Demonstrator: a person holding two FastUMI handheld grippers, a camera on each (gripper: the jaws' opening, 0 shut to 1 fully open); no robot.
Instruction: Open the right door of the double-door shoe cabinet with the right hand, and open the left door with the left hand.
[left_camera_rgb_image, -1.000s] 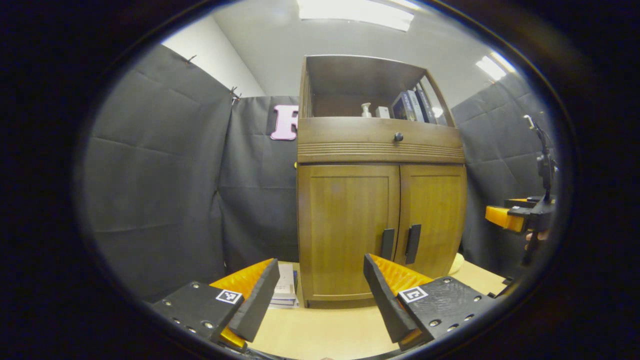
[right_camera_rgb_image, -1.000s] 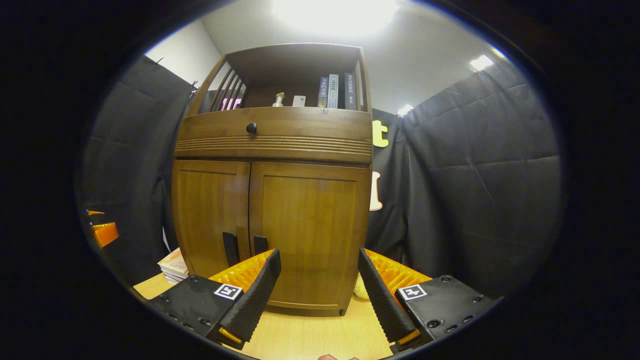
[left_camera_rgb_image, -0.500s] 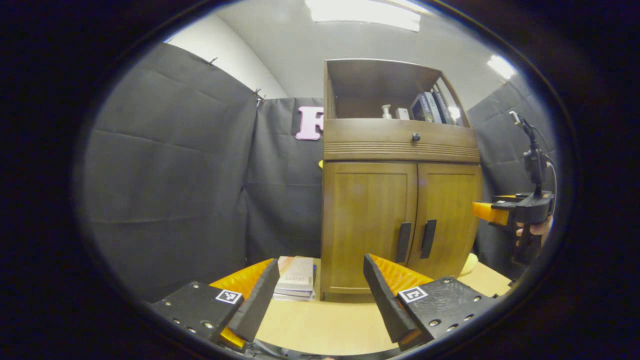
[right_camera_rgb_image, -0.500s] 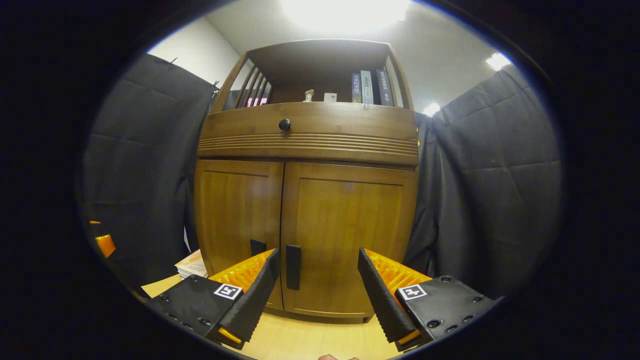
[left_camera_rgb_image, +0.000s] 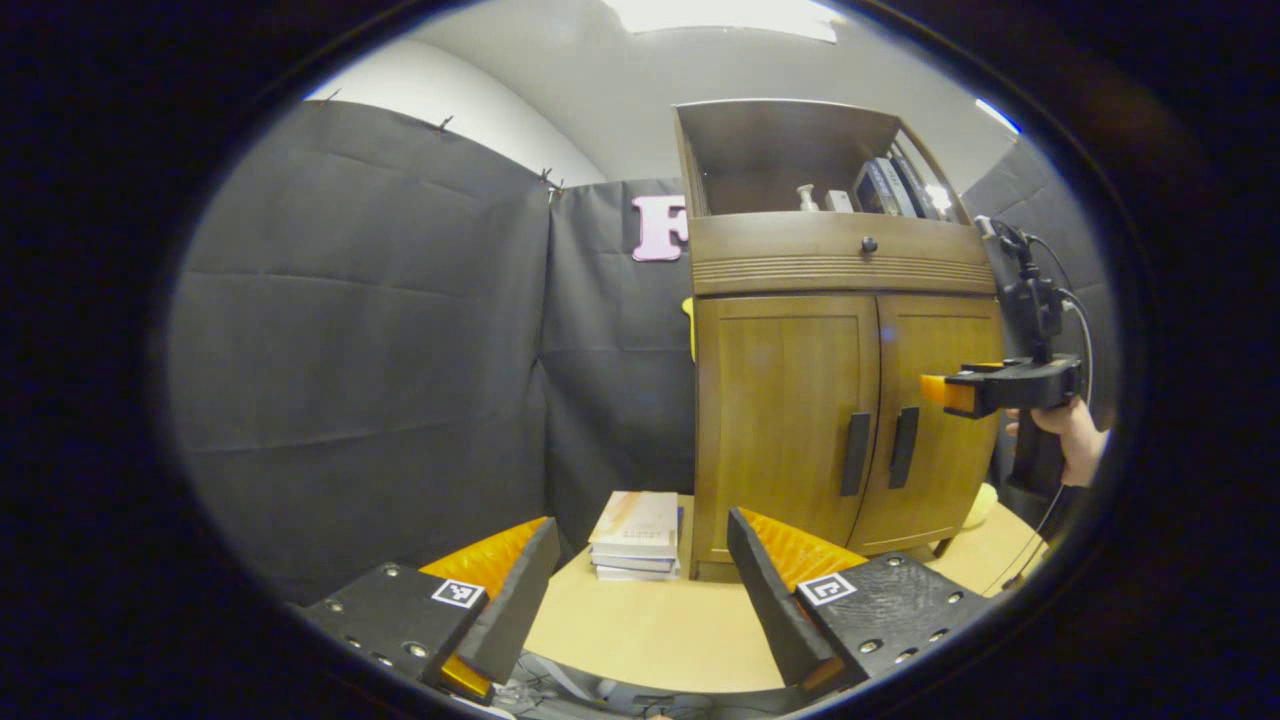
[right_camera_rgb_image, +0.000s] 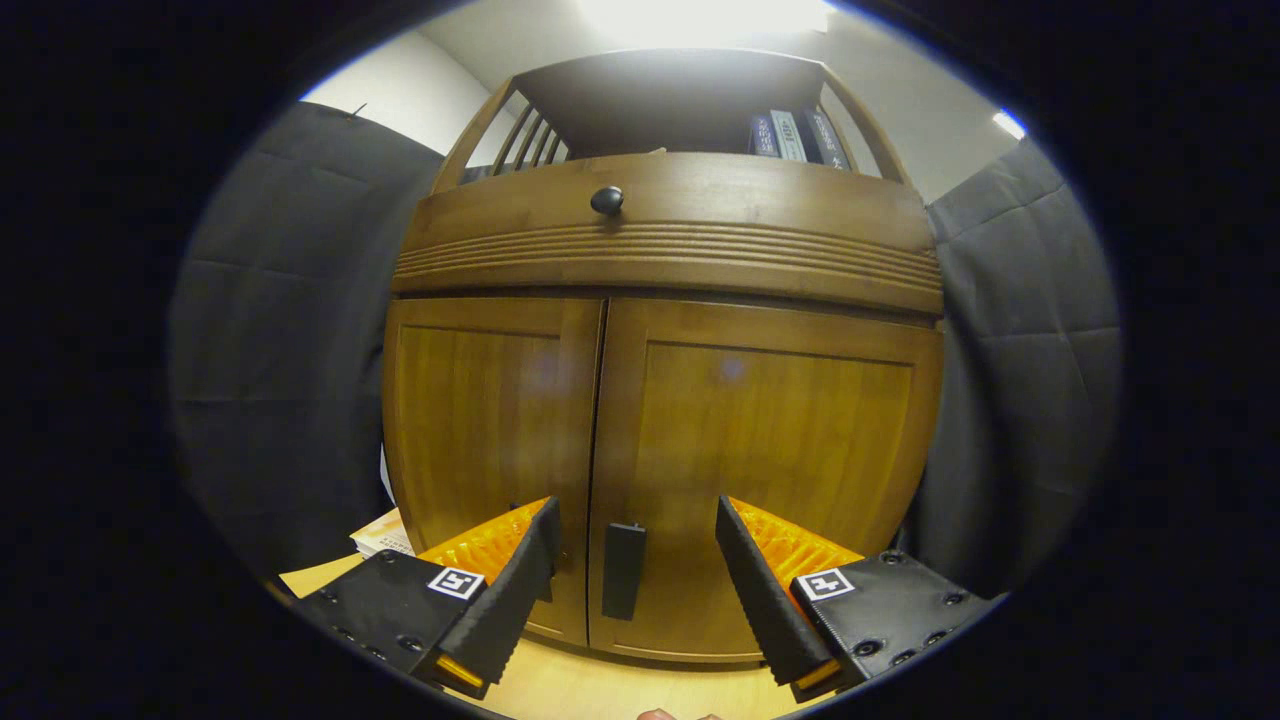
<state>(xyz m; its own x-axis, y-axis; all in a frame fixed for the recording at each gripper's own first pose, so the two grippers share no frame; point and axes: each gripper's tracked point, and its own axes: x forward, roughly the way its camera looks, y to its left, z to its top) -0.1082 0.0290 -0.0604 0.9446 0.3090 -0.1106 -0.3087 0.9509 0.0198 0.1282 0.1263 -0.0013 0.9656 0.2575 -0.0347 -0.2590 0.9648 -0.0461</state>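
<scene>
- Left gripper view: the left gripper (left_camera_rgb_image: 640, 590) is spread wide and holds nothing, low over the table (left_camera_rgb_image: 650, 630). The shoe cabinet (left_camera_rgb_image: 840, 400) stands on the table to the right, both doors shut, the left door (left_camera_rgb_image: 785, 410) and right door (left_camera_rgb_image: 935, 420) with dark handles side by side. A stack of books (left_camera_rgb_image: 635, 520) lies just beside the cabinet's left side. The right gripper (left_camera_rgb_image: 950, 392), held by a hand (left_camera_rgb_image: 1070, 440), is in front of the right door; its spread cannot be told here.
- Right gripper view: the right gripper (right_camera_rgb_image: 635, 580) is spread apart, close to the cabinet (right_camera_rgb_image: 660, 400), with the right door's handle (right_camera_rgb_image: 622, 570) between its fingers but not touched. Both doors are closed.
</scene>
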